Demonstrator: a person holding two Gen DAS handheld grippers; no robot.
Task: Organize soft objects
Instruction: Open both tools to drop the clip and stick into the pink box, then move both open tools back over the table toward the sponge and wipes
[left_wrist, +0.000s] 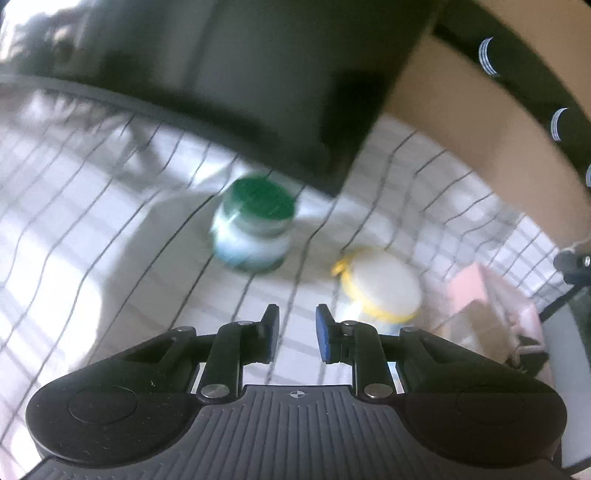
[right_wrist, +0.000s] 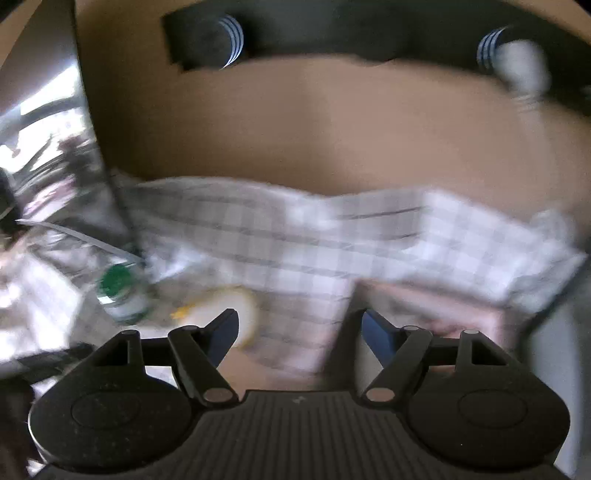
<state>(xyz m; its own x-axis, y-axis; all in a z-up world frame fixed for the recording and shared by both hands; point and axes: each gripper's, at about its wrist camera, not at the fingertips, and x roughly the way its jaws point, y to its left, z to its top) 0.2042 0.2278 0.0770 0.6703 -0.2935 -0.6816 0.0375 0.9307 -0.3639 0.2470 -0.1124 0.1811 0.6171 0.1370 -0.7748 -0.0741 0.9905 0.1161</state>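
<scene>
Both views are motion-blurred. A white checked cloth (left_wrist: 92, 229) covers the table, and it also shows in the right wrist view (right_wrist: 295, 229), rumpled along a brown cardboard box (right_wrist: 332, 129). A pink soft object (right_wrist: 443, 310) lies on it just beyond my right gripper (right_wrist: 299, 328), which is open wide and empty. The pink object also shows at the right edge of the left wrist view (left_wrist: 491, 302). My left gripper (left_wrist: 297, 332) is open with a narrow gap and empty, above the cloth.
A green-lidded jar (left_wrist: 255, 225) and a yellow-rimmed tub with a white lid (left_wrist: 380, 288) stand on the cloth; both show in the right wrist view, jar (right_wrist: 120, 291) and tub (right_wrist: 229, 306). A black box (left_wrist: 258, 81) looms behind. Dark sock-like pieces (right_wrist: 207, 40) lie on the cardboard.
</scene>
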